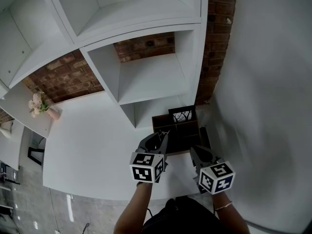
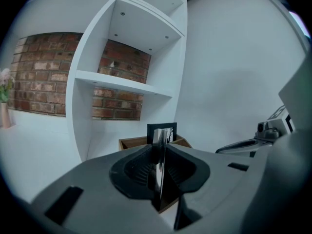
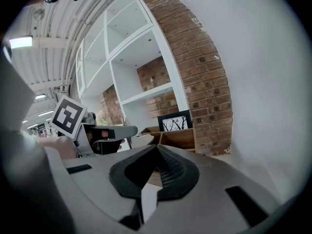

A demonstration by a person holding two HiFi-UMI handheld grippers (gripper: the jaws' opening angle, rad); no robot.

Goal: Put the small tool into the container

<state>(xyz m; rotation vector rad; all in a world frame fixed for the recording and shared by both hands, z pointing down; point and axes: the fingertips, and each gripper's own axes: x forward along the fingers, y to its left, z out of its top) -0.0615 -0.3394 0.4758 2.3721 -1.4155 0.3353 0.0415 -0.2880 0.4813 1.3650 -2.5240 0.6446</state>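
The container is a dark wooden box with compartments, standing on the white table in front of the shelf unit. My left gripper hovers at its near left edge, shut on the small tool, a thin shiny metal piece that stands upright between the pads. The left gripper view has the container straight ahead, just beyond the jaws. My right gripper is at the container's near right corner, shut with nothing in it. In the right gripper view the container lies ahead and the left gripper is at the left.
A small black picture frame stands right behind the container. White shelving on a brick wall rises behind it, and a plain white wall closes the right side. A pink vase of flowers stands far left.
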